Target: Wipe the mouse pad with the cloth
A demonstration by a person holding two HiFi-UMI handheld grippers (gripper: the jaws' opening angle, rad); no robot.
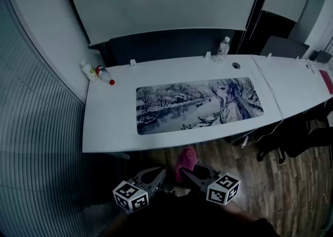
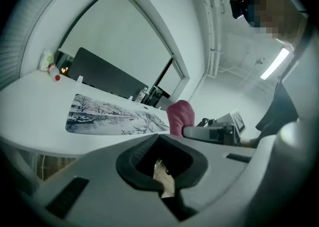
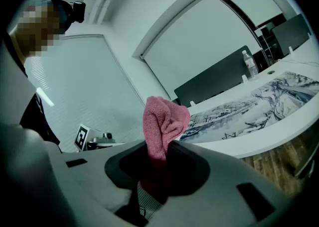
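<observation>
A long mouse pad printed with a winter scene and an anime figure lies along the white desk. Both grippers hang low in front of the desk edge, over the wooden floor. My right gripper is shut on a pink cloth, which sticks up out of its jaws as a bunched wad. My left gripper sits just left of it, shut with nothing in it. The left gripper view shows the cloth and pad. The right gripper view shows the pad beyond the cloth.
Two small bottles lie at the desk's back left corner. A water bottle stands at the back right. A white cable runs over the desk's right end. A dark chair stands under there. A dark panel backs the desk.
</observation>
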